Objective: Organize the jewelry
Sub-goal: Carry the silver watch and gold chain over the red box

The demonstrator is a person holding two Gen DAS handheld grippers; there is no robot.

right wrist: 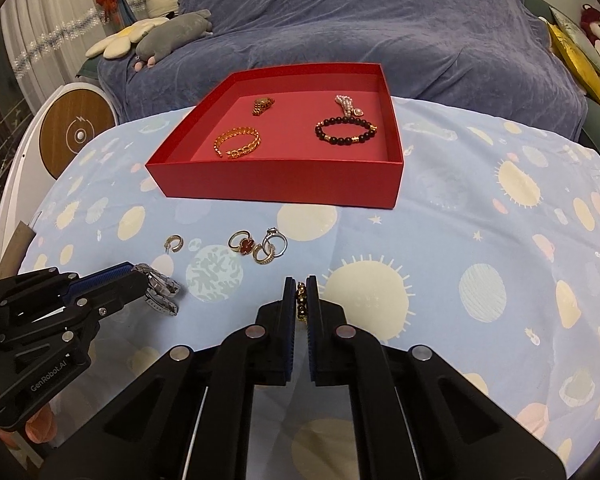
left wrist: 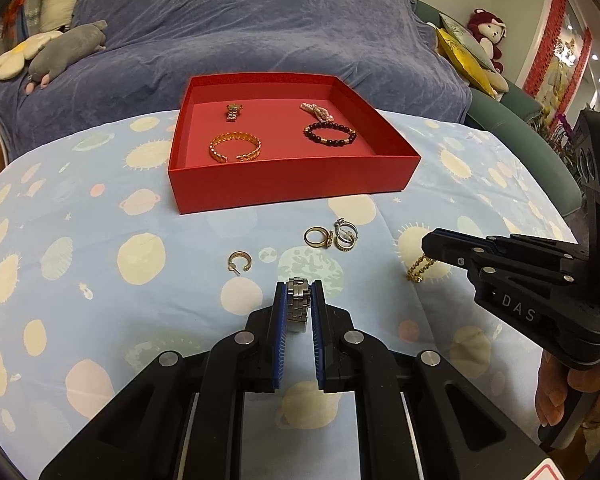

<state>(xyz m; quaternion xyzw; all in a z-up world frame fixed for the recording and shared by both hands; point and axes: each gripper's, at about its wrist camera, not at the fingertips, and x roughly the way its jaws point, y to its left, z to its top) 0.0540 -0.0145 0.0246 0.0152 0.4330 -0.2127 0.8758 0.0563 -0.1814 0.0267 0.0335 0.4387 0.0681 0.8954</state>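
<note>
While the red box already holds four pieces, the sorting looks roughly half done. It sits at the far side of the table, on a pale blue cloth printed with suns and planets. Inside it lie a gold cuff bracelet and a dark bead bracelet toward the front, with a small gold watch and a pearl piece behind them, all well apart from one another.

Outside the box, five or so pieces are left. The left gripper has its fingers closed on a steel watch, which seems to sit on or just above the cloth. The right gripper has its fingers closed on a thin gold chain, which dangles from the tips in the left view. Between box and grippers, a cluster of rings lies touching, and a single hoop earring rests just to its left. Neither has been picked up yet.
</note>
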